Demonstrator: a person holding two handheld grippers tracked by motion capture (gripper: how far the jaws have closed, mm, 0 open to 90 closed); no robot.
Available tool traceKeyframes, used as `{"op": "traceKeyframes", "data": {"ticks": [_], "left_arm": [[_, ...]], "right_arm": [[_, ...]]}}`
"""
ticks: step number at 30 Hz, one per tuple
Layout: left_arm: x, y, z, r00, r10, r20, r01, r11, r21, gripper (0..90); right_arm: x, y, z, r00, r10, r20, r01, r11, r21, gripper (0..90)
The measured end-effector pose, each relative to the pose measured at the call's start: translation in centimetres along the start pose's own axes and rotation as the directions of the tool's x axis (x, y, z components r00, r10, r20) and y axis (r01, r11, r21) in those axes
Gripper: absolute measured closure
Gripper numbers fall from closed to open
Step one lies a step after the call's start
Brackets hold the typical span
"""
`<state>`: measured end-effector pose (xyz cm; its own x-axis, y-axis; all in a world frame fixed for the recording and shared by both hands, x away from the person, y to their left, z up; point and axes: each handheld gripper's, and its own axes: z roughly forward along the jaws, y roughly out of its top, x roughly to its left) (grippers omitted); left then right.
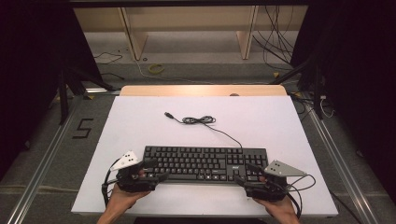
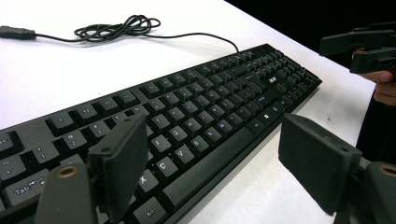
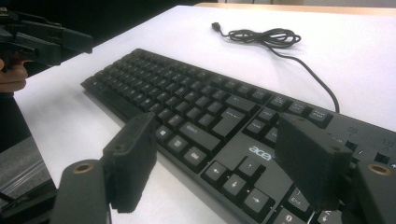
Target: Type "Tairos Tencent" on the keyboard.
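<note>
A black keyboard point(image 1: 205, 163) lies across the near half of the white tabletop point(image 1: 140, 121). Its cable point(image 1: 201, 120) is bundled behind it and ends in a loose USB plug point(image 1: 168, 114). My left gripper point(image 1: 158, 170) is open at the keyboard's point(image 2: 210, 102) front left corner. In the left gripper view point(image 2: 215, 135), one jaw hangs over the keys and the other over the table in front. My right gripper point(image 1: 243, 173) is open at the front right corner, and in the right gripper view point(image 3: 217, 140) its jaws straddle the arrow keys of the keyboard point(image 3: 196, 102). Neither gripper holds anything.
A strip of wooden table point(image 1: 201, 90) shows behind the white top. Beyond it are a shelf frame point(image 1: 187, 28), floor cables point(image 1: 275, 42) and a yellow coil point(image 1: 156, 68). A taped "5" point(image 1: 83, 128) marks the floor at left. Bare white surface lies on both sides of the cable.
</note>
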<state>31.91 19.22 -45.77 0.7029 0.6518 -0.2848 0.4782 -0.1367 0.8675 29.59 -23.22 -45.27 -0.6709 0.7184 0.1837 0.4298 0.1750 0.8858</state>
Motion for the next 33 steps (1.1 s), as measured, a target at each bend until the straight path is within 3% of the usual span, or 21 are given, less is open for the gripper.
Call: {"op": "traceKeyframes", "data": {"ticks": [15,23,33], "left_arm": [[0.2,0.0,-0.1,0.9999,-0.007,-0.015,0.007,1.0,-0.005,24.0],[1.0,0.1,-0.4,0.9966,-0.051,-0.065,0.05,0.9987,-0.008,24.6],[2.0,0.0,-0.7,0.9874,-0.08,-0.136,0.084,0.9961,0.025,32.8]], "right_arm": [[0.4,0.2,0.4,0.9999,-0.004,-0.01,0.004,1.0,0.004,30.5],[1.3,1.8,2.1,0.9994,-0.004,-0.035,0.005,1.0,0.027,31.2],[2.5,3.9,6.1,0.996,-0.031,-0.084,0.038,0.996,0.081,32.0]]}}
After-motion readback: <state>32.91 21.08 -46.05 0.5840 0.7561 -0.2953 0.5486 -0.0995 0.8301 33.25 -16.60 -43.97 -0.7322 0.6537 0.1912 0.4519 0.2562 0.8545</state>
